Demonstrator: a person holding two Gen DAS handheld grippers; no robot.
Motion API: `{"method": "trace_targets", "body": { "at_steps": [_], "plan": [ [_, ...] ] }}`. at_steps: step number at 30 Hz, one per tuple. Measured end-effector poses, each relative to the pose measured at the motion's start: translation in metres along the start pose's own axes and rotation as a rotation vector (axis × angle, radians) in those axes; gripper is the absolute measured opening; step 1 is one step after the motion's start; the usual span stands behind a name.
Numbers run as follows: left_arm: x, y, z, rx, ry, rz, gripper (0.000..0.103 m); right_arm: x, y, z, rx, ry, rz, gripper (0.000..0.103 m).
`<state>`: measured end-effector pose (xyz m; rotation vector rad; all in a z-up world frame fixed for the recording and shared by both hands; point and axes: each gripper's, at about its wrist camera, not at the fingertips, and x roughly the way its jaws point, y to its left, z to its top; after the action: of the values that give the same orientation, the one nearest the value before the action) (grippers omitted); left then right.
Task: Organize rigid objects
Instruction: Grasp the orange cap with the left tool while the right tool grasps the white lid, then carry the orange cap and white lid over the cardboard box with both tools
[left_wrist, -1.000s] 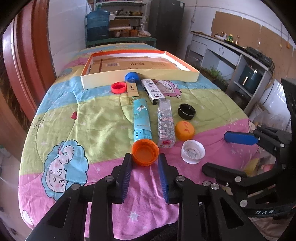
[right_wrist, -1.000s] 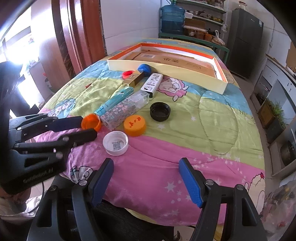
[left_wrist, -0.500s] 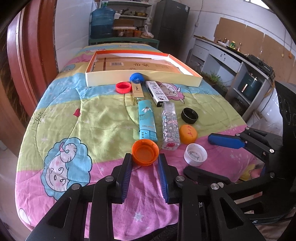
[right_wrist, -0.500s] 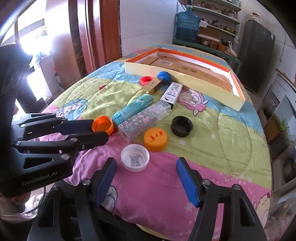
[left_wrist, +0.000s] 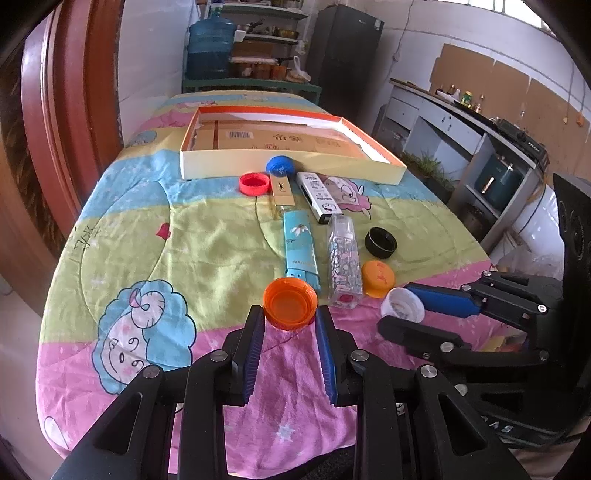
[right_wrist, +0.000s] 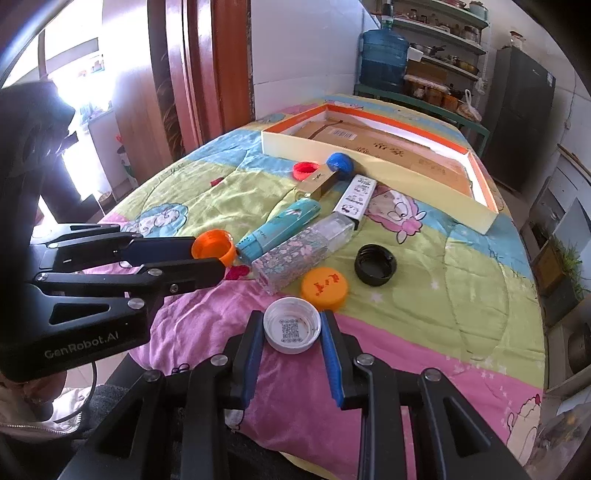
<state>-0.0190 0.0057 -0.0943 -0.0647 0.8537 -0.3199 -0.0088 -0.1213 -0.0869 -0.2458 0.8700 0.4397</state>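
Left gripper (left_wrist: 290, 321) clamped on the orange cap (left_wrist: 290, 302), open side up, near the front of the quilt (left_wrist: 207, 236) (pink band); right gripper (right_wrist: 291, 325) closed against the sides of the white cap (right_wrist: 292, 329), also open side up with a printed code inside. Just past the orange cap lies the teal tube (left_wrist: 300, 245), long axis running away from the camera toward the box (left_wrist: 284, 173); beside it to the right the clear floral bottle (left_wrist: 344, 264), parallel, red end nearest. A second orange lid (left_wrist: 377, 277) sits closed side up just right of the bottle, a black cap (left_wrist: 380, 242) beyond it. Further back: white carton (left_wrist: 320, 195) and gold carton (left_wrist: 281, 189), both lying lengthwise toward the box, red cap (left_wrist: 254, 183) left of them, blue cap (left_wrist: 280, 165) touching the box's front wall. Box is shallow, cream outside, orange rim, cardboard on its floor.
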Motion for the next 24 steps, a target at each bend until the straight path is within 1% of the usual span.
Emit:
{"method": "trace_targets", "body": {
  "at_steps": [11,24],
  "plan": [
    [-0.008,0.002,0.018,-0.001,-0.038,0.002,0.029,-0.019,-0.017,0.015,0.047,-0.064,-0.006,0.031],
    [-0.004,0.005,0.050,-0.002,-0.052,0.014,0.029,-0.012,-0.034,0.041,0.062,-0.085,-0.004,0.031]
  ]
}}
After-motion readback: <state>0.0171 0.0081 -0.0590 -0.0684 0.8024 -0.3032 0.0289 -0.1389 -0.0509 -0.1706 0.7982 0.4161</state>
